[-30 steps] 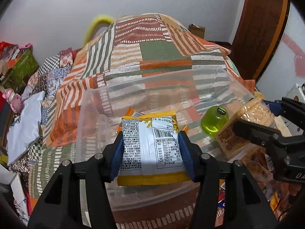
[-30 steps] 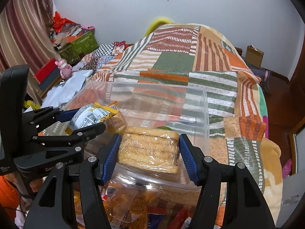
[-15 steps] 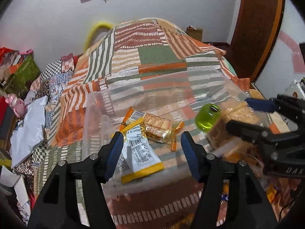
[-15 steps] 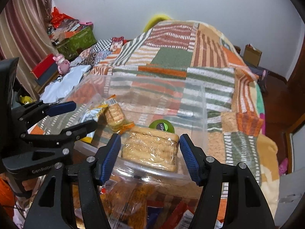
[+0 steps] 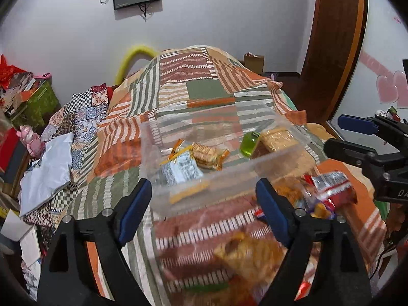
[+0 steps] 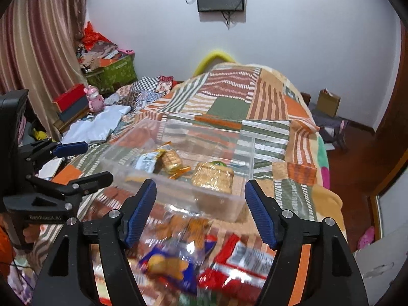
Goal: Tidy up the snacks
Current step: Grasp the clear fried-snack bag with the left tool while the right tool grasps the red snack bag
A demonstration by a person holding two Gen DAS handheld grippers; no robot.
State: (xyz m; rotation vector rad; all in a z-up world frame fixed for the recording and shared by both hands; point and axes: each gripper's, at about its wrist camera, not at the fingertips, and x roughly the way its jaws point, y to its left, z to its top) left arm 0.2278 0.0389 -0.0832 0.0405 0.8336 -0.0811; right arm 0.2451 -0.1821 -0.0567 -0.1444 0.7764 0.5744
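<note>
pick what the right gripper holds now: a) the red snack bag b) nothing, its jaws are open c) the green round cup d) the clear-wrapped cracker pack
b: the right gripper is open with nothing between its jaws, and the clear-wrapped cracker pack lies inside the clear plastic bin beside the green round cup.

Even, soft indoor light is seen, no harsh shadows. Edges are bent hard by fisheye, corners vignetted black. Loose snack packets (image 6: 178, 262) up close are smeared by motion blur.

Clear glossy plastic bin (image 5: 229, 178); shiny foil snack wrappers (image 6: 244, 257); matt woven patchwork quilt (image 5: 204, 91)
</note>
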